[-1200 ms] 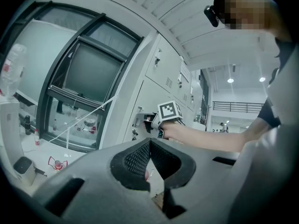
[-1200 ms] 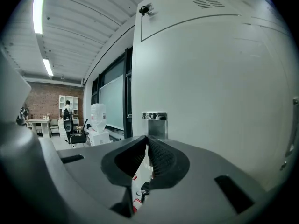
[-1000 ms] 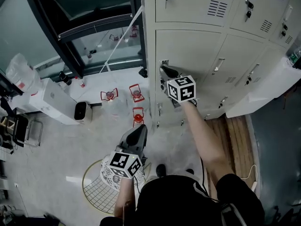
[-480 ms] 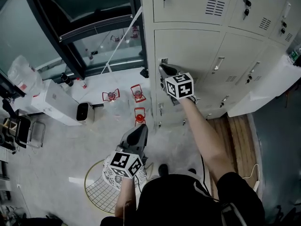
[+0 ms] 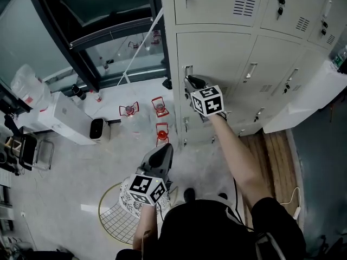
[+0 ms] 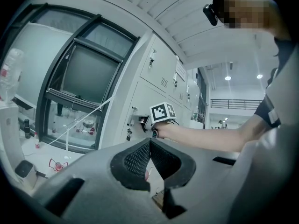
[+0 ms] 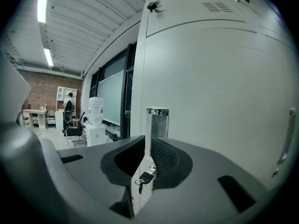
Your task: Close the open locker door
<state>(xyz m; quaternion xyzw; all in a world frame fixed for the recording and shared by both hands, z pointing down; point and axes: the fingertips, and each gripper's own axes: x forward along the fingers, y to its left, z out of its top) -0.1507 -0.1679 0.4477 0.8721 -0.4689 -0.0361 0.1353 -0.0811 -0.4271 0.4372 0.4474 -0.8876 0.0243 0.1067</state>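
Observation:
The grey locker door (image 5: 227,53) lies flush with its neighbours in the head view. Its chrome handle (image 5: 187,69) sits at the door's left edge. My right gripper (image 5: 190,82) is held at arm's length right at that handle. In the right gripper view the handle (image 7: 157,120) stands between the jaws of the right gripper (image 7: 147,146), which are opening with a narrow gap. A key (image 7: 145,177) dangles just below. My left gripper (image 5: 162,151) hangs low over the floor with nothing in it, and in its own view the left gripper (image 6: 150,143) has its tips together.
Red-framed objects (image 5: 157,106) stand on the floor left of the lockers. A round wire basket (image 5: 116,215) sits under my left hand. A white cabinet (image 5: 59,115) and a small white unit (image 5: 97,129) are at left. A wooden strip (image 5: 274,161) runs along the lockers.
The right gripper stays at the handle, and the view has drifted slightly. The left gripper has hardly moved.

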